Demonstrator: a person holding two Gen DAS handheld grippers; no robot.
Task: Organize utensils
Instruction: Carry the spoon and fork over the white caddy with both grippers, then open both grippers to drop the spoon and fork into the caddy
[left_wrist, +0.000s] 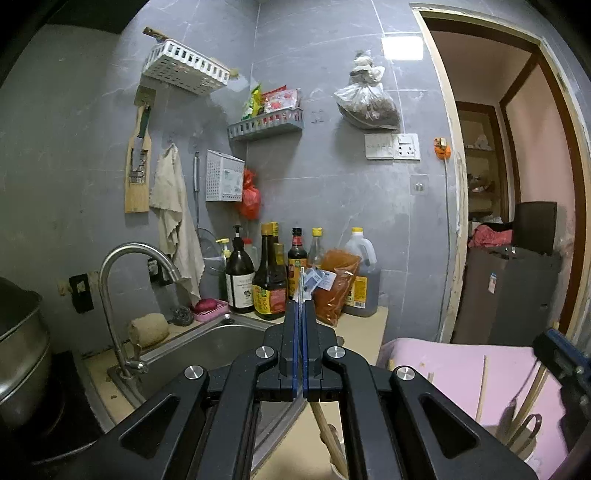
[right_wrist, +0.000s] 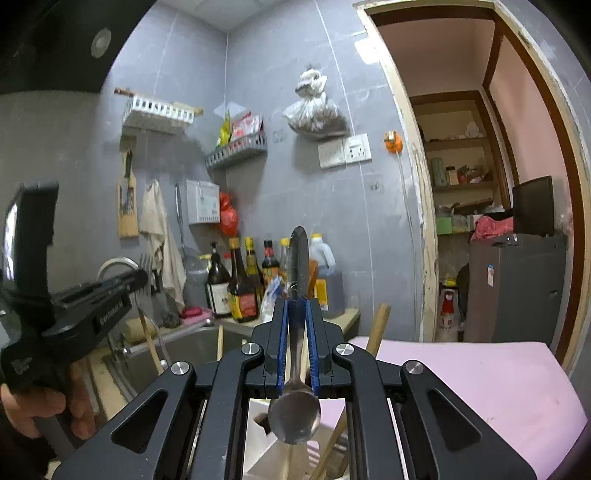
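Note:
My left gripper (left_wrist: 300, 302) is shut on a thin metal fork (left_wrist: 302, 282), seen edge-on and sticking up past the fingertips. In the right wrist view the same left gripper (right_wrist: 136, 278) is at the left in a person's hand (right_wrist: 33, 410), with the fork's tines (right_wrist: 146, 261) pointing up. My right gripper (right_wrist: 297, 301) is shut on a steel spoon (right_wrist: 294, 413); its bowl hangs down toward the camera and its handle stands up. Right under the spoon is a white utensil holder (right_wrist: 258, 432) with chopsticks and wooden handles in it. The right gripper (left_wrist: 561, 356) shows at the left wrist view's right edge.
A steel sink (left_wrist: 207, 343) with a curved faucet (left_wrist: 122, 258) lies to the left, and a big metal pot (left_wrist: 18, 350) at the far left. Sauce and oil bottles (left_wrist: 269, 280) line the back wall. A pink surface (right_wrist: 461, 373) lies to the right, before an open doorway (right_wrist: 480, 221).

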